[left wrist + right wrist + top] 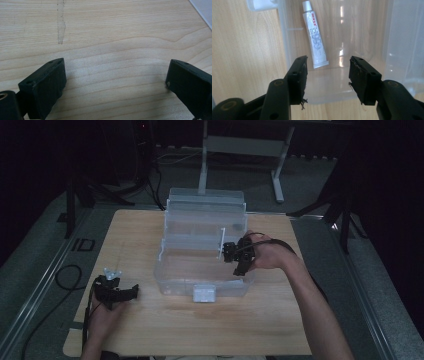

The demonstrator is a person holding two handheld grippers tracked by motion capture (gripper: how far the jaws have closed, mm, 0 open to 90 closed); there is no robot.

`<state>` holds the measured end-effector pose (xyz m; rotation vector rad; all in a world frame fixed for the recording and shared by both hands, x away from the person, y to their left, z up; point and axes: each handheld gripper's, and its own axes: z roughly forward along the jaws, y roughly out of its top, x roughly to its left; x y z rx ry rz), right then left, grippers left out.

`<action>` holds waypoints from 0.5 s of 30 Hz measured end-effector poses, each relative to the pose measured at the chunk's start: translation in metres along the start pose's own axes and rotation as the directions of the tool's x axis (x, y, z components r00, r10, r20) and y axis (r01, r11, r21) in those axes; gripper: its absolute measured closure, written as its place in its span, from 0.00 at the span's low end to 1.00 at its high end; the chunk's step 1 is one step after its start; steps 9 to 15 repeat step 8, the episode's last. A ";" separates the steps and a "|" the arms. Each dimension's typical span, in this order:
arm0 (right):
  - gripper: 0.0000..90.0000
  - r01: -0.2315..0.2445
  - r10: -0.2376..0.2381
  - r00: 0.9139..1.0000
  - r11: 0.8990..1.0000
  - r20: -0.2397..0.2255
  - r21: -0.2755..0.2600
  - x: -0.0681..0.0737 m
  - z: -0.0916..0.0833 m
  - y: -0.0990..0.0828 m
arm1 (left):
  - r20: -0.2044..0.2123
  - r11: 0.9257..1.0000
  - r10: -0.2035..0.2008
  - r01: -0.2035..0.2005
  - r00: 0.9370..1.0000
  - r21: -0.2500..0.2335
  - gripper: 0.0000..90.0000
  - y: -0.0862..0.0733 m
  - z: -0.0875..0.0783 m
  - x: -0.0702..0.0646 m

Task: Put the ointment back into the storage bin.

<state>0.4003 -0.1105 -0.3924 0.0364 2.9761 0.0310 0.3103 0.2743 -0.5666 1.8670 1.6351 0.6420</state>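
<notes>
A clear plastic box (202, 270) stands open on the wooden desk (150, 330). Inside it lies a white tube (315, 35), its print too small to read. The right gripper (328, 72) hangs over the box's rim, jaws apart around nothing. The left gripper (115, 82) rests over bare desk, jaws wide apart.

lab | dark curtains (385, 180) | wooden table (200, 320) | floor cables (65, 277)
</notes>
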 end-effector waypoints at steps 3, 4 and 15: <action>0.49 -0.027 0.027 1.000 0.999 0.001 -0.023 0.001 -0.004 -0.012 | 0.000 1.000 0.000 0.000 1.000 0.001 0.04 0.000 0.000 0.000; 0.49 -0.027 0.027 1.000 0.999 0.001 -0.023 0.001 -0.004 -0.012 | 0.000 1.000 0.000 0.000 1.000 0.001 0.04 0.000 0.000 0.000; 0.43 -0.072 0.074 0.997 0.995 0.021 -0.070 0.005 -0.009 -0.034 | 0.000 1.000 0.000 0.000 1.000 0.001 0.04 0.000 0.000 0.000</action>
